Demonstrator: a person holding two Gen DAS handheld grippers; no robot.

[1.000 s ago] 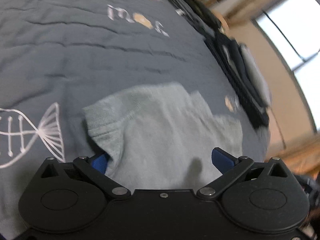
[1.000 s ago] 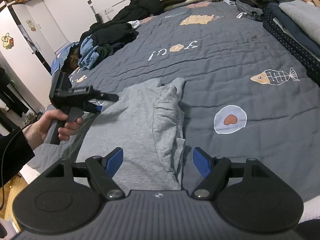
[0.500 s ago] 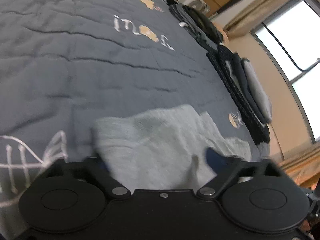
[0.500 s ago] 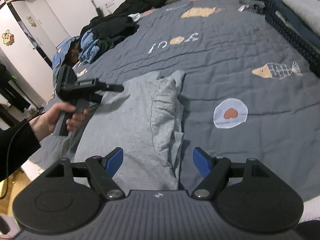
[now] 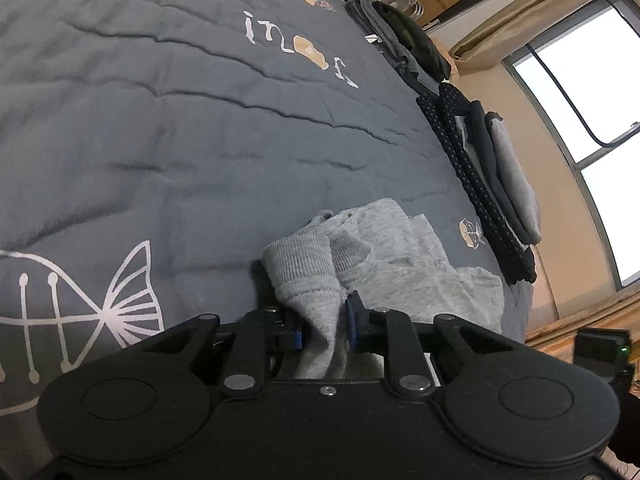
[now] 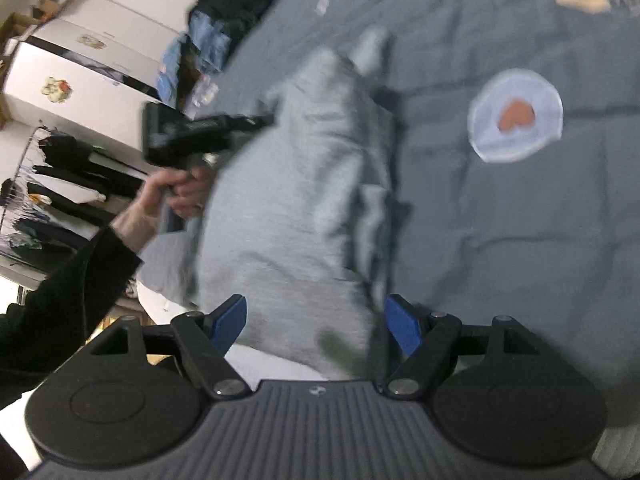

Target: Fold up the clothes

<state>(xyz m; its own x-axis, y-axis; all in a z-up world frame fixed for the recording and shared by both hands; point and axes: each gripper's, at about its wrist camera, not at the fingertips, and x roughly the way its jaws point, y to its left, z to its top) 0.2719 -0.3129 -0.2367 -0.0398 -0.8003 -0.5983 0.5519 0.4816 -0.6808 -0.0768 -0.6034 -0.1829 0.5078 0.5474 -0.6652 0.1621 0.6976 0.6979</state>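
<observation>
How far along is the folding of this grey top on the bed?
Early. Done: a stack of folded clothes sits at the bed's far edge. In hand: the left gripper, its jaws just closing, pinches the ribbed cuff of the grey top; the right gripper is open over its near edge. Left: the top is bunched, no neat fold yet.

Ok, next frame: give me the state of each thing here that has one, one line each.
Left gripper: jaws just closed, pads pinching a bunched ribbed cuff.
Right gripper: open, nothing gripped, fabric lying between its fingers.
Grey sweatshirt: lying rumpled on the bed, partly folded over itself.
Quilt: spread flat, lightly creased.
Stack of clothes: folded, piled at the quilt's edge.
</observation>
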